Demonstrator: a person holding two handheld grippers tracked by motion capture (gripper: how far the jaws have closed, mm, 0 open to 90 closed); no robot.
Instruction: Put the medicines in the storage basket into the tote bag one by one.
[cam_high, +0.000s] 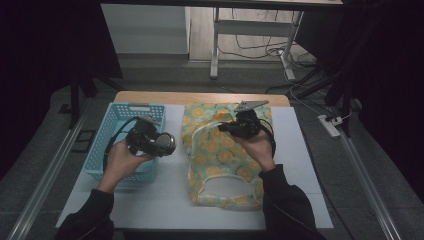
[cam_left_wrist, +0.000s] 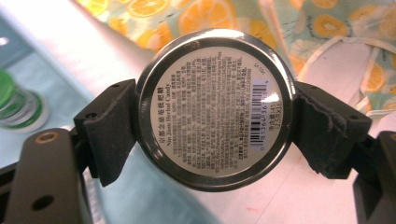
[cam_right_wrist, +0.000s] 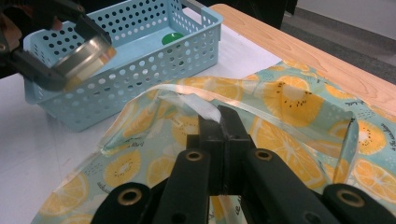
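My left tongs (cam_left_wrist: 210, 116) grip a round candy tin (cam_left_wrist: 215, 109) w/ label facing me. Right tongs (cam_right_wrist: 219, 116) pinch the fruit-print bag (cam_right_wrist: 289, 107) by its edge; basket (cam_right_wrist: 140, 70) beyond.

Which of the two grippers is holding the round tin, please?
The left gripper, held above the blue basket: its fingers clamp the round tin. The right gripper pinches the handle of the orange-print bag.

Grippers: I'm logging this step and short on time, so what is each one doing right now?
Left gripper: shut on the round candy tin, beside the blue basket.
Right gripper: shut on the fruit-print bag, pinching its clear handle strap.
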